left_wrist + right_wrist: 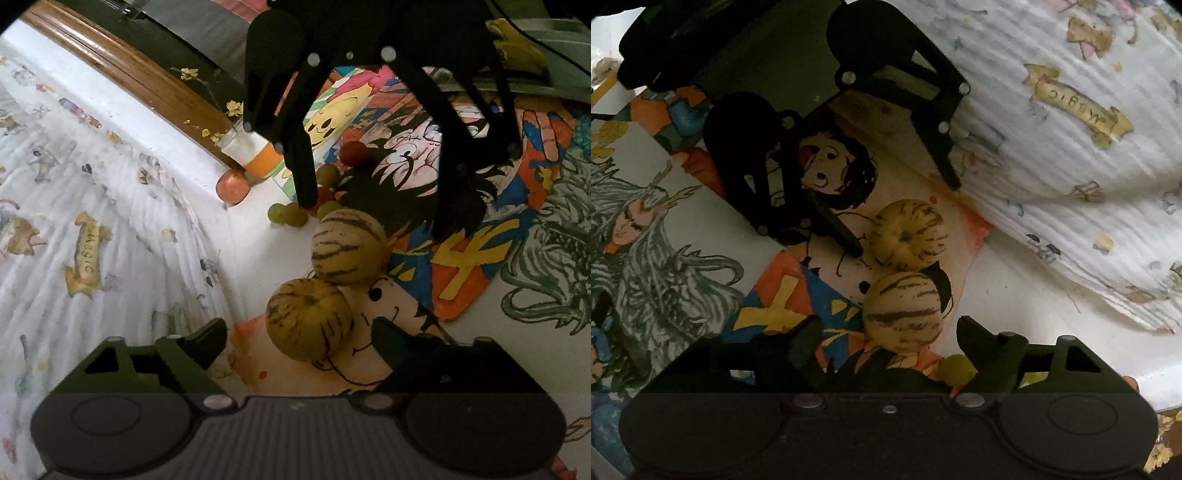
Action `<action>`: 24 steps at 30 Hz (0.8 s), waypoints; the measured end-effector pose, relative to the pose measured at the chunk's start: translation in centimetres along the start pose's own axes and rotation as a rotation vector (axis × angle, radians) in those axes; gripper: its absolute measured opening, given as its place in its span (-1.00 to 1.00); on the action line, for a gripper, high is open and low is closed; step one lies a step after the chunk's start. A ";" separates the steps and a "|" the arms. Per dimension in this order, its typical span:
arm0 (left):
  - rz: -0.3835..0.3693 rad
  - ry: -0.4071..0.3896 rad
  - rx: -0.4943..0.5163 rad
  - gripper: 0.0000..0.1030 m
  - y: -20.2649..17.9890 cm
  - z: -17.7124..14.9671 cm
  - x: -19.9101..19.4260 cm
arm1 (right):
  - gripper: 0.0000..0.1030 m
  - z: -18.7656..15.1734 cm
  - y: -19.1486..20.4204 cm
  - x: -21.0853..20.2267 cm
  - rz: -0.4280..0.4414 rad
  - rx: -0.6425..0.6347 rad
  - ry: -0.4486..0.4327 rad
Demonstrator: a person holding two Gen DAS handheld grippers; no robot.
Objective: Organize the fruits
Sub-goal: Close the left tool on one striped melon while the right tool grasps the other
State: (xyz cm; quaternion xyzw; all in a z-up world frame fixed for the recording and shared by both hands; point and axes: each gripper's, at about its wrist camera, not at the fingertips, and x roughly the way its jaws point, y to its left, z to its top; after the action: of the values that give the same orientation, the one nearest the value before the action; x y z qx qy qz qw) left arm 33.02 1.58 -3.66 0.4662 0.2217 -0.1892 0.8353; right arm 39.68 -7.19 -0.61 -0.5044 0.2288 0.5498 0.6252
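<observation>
Two pale yellow striped melons lie side by side on a cartoon-printed cloth (480,258). The nearer melon (308,319) sits between the fingers of my left gripper (299,328), which is open with a gap on each side. The other melon (903,314) sits between the fingers of my right gripper (888,328), also open and not pressing on it. In the left wrist view the right gripper (378,214) reaches down from the top over the far melon (349,247). In the right wrist view the left gripper (905,218) straddles the far melon (908,234).
Several small green and red round fruits (291,214) lie beyond the melons, with a reddish apple-like fruit (232,186) and an orange-and-white cup (258,155) by a wooden edge (129,77). A white printed quilt (92,229) borders the cloth. One green fruit (956,369) lies by my right finger.
</observation>
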 end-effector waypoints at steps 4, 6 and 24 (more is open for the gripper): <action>-0.023 0.018 -0.024 0.37 0.6 -0.1 0.5 | 0.52 0.2 -0.2 0.5 0.005 0.000 0.002; -0.025 0.019 -0.025 0.37 0.6 -0.1 0.7 | 0.47 0.4 -0.3 0.8 0.007 -0.001 0.005; -0.036 0.003 -0.009 0.09 -0.2 0.2 1.0 | 0.01 -1.1 -0.7 1.4 -0.049 0.116 -0.012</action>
State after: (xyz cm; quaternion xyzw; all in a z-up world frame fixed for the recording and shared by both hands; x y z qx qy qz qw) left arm 33.79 1.19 -4.18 0.4584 0.2323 -0.2026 0.8336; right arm 41.04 -7.39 -1.94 -0.4693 0.2440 0.5231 0.6683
